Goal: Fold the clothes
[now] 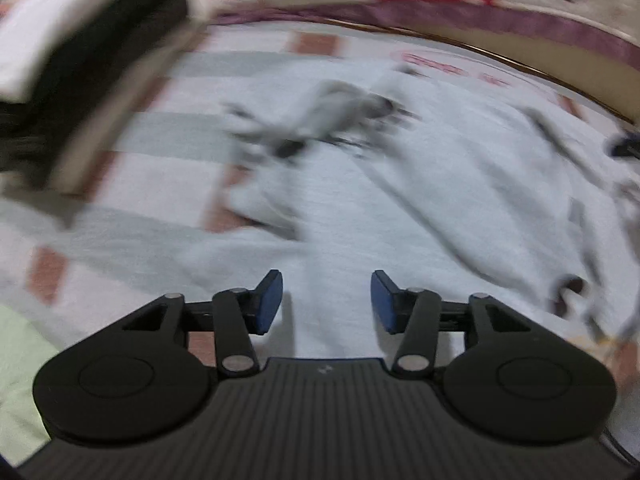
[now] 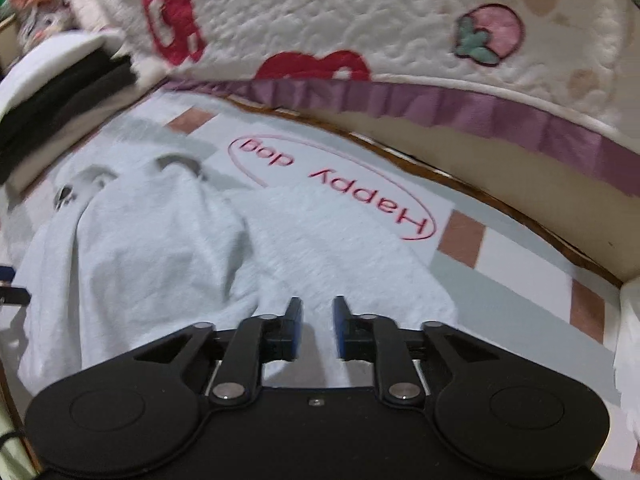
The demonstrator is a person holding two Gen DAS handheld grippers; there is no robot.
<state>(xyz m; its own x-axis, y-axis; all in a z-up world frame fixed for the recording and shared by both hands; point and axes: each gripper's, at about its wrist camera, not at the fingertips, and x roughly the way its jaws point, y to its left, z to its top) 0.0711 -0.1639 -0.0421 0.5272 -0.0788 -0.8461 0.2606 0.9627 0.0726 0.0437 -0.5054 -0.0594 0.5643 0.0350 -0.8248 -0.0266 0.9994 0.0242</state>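
Grey cloth (image 2: 132,256) is lying rumpled on the checked mat (image 2: 500,280). I am holding my right tool (image 2: 318,328) over its near edge, cloth stretching toward eleven o'clock. My left tool (image 1: 326,300) is hanging wider apart. Both are gripping nothing.

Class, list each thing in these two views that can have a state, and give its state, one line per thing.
left hand-held gripper: open, holding nothing, above the garment.
right hand-held gripper: open with a narrow gap, empty.
grey garment: rumpled, not yet folded, lying on the mat.
printed mat: spread flat.
stack of clothes: folded, piled at the mat's far corner.
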